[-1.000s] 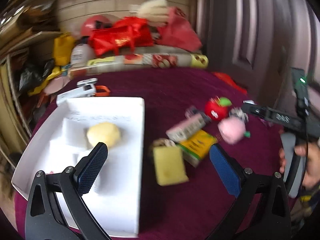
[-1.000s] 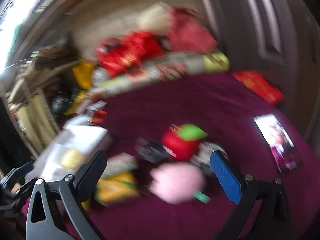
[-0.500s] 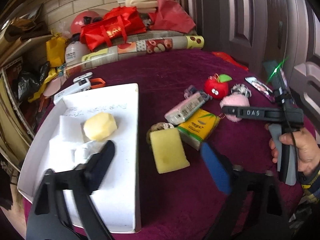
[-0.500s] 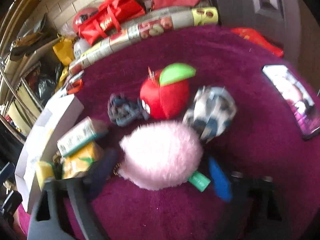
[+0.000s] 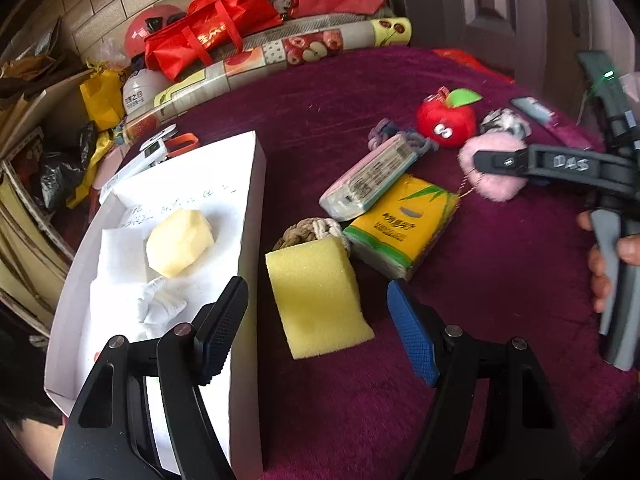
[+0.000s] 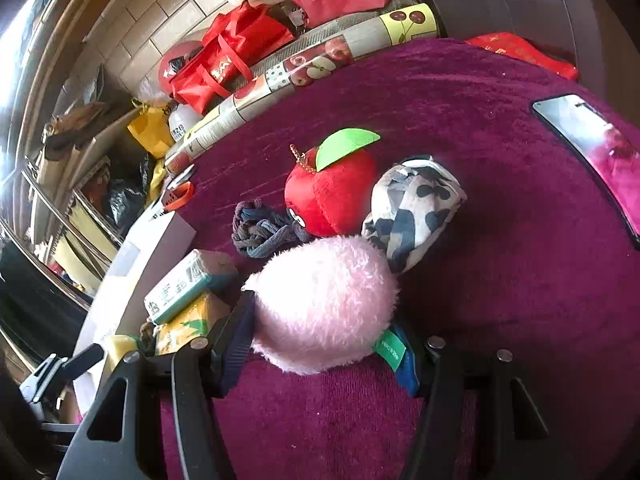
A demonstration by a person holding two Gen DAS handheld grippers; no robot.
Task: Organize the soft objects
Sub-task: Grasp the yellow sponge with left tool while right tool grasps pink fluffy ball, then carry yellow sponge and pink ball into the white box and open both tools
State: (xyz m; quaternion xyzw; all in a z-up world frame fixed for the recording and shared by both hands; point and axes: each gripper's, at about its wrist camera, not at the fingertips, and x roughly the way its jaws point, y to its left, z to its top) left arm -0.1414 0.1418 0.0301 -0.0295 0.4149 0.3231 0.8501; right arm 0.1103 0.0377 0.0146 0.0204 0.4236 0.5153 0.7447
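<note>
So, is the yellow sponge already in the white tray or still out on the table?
Out. The yellow sponge lies on the purple cloth beside the white tray, just outside its wall.

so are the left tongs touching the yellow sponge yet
Apart. The left wrist view shows the left tongs straddling the yellow sponge, with maroon cloth visible between the sponge and each finger.
</note>
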